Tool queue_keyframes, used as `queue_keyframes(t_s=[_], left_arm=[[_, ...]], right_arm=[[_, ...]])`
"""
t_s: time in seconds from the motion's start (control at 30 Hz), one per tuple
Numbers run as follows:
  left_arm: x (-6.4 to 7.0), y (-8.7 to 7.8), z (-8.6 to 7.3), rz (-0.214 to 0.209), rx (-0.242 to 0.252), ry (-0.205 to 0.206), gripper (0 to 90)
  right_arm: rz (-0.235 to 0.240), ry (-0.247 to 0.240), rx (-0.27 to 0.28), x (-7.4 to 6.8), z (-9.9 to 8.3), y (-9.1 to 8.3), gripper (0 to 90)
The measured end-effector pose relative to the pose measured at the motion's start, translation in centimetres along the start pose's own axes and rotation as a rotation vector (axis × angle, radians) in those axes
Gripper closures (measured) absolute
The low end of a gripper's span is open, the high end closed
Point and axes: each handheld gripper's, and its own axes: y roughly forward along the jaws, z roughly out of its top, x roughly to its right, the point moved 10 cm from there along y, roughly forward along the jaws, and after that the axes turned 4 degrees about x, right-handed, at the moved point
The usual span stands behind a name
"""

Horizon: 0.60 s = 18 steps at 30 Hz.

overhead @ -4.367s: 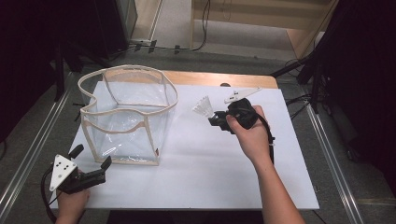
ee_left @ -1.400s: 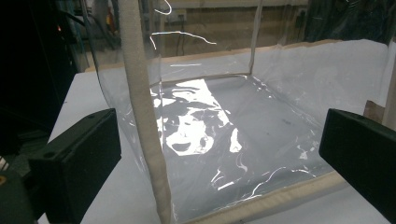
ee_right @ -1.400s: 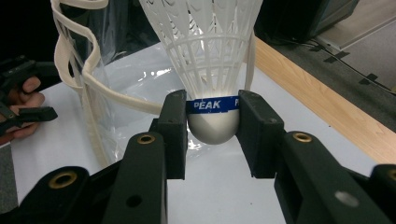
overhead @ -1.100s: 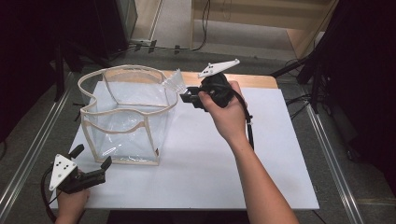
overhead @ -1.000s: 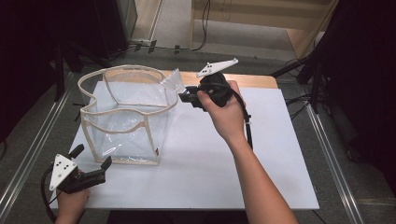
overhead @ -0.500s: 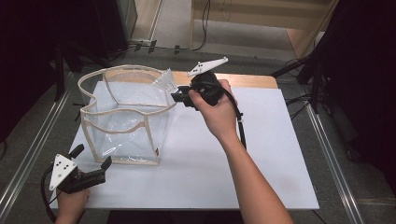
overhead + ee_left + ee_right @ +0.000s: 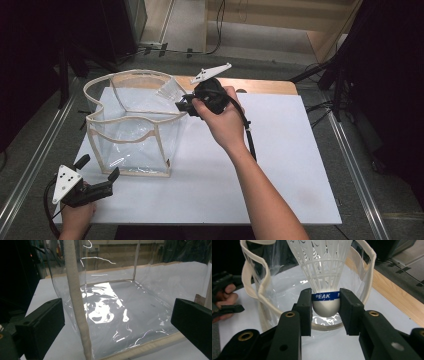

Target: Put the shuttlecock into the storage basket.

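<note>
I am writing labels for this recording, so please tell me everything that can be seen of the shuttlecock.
The shuttlecock is white plastic, with a net-like ribbed skirt, a rounded pale base and a blue band printed PEAK. The right gripper is shut on it, its two black jaws pressing the base from both sides at the band. It is held in the air, skirt pointing away from the gripper, at the rim of the clear bag with beige edging. In the high view it looks pale and half see-through.

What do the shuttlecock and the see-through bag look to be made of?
Shuttlecock: a white moulded plastic skirt, judging by its lattice ribs, and a smooth, matte grey-white rounded base, material unclear, with a blue band. Bag: clear glossy plastic film, with glare and wrinkles, edged in beige trim that looks like fabric.
</note>
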Motion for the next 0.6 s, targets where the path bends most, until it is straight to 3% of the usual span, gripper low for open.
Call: queue_keyframes(t_s=[0.13,0.2,0.27,0.47,0.6], left_arm=[[0.0,0.0,0.0,0.002,0.0,-0.002,0.0],[0.0,0.0,0.0,0.002,0.0,-0.003,0.0],[0.0,0.0,0.0,0.002,0.0,-0.003,0.0],[0.0,0.0,0.0,0.0,-0.001,-0.001,0.0],[0.0,0.0,0.0,0.0,-0.001,-0.002,0.0]], right_arm=[[-0.008,-0.009,-0.001,0.0,-0.1,0.5,59.7],[0.014,0.002,0.016,-0.2,0.1,0.4,43.5],[0.028,-0.006,0.022,-0.4,0.1,0.2,33.2],[-0.022,-0.037,0.044,-0.2,-0.1,-0.5,11.9],[-0.032,-0.02,0.07,-0.1,-0.2,-1.1,5.8]])
